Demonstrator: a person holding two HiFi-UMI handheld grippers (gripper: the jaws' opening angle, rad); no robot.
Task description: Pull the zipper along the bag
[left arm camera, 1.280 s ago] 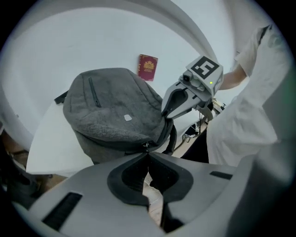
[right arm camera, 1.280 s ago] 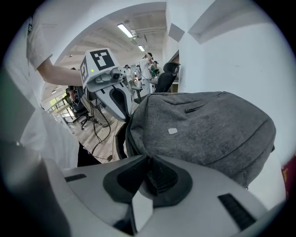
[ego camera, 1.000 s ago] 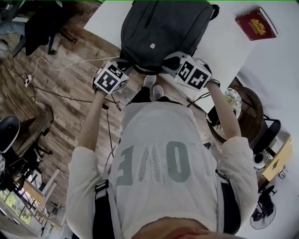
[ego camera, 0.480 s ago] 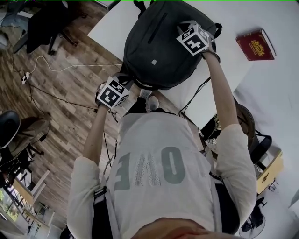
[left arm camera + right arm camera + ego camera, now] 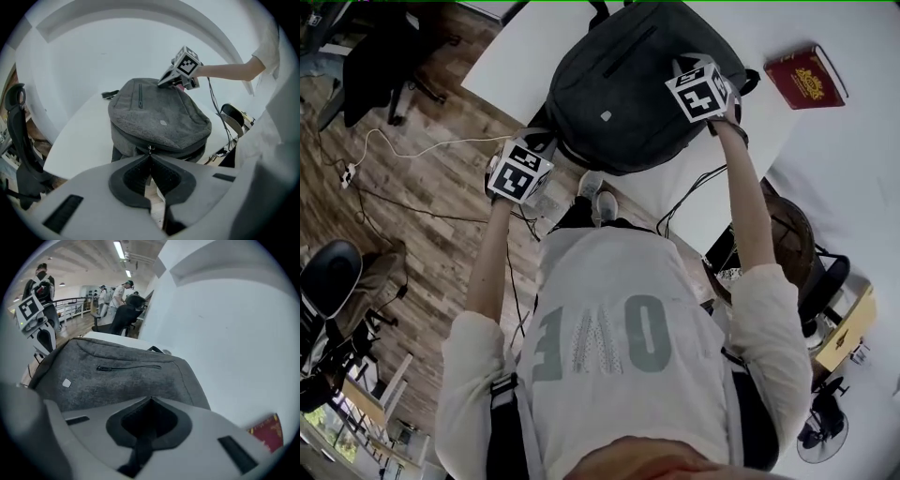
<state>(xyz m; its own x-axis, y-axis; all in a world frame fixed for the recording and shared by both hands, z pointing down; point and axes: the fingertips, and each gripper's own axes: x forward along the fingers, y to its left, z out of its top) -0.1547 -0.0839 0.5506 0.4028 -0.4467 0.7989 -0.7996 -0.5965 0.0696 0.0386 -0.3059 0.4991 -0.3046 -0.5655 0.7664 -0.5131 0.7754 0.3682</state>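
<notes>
Right gripper view: right gripper (image 5: 149, 401) clamps dark strap (image 5: 140, 453) on bag (image 5: 117, 376); left gripper (image 5: 150, 157) pinches zipper pull (image 5: 150, 149).

Bare table (image 5: 769, 33) between backpack (image 5: 619, 94) and book (image 5: 806, 77)

Head view looks steeply down; the dark grey fabric backpack (image 5: 619, 94) at its top fills both close, opposed gripper views.

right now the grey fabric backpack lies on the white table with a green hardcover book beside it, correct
Not quite: the hardcover book is dark red, not green. The head view shows it lying on the white table beside the grey fabric backpack.
</notes>
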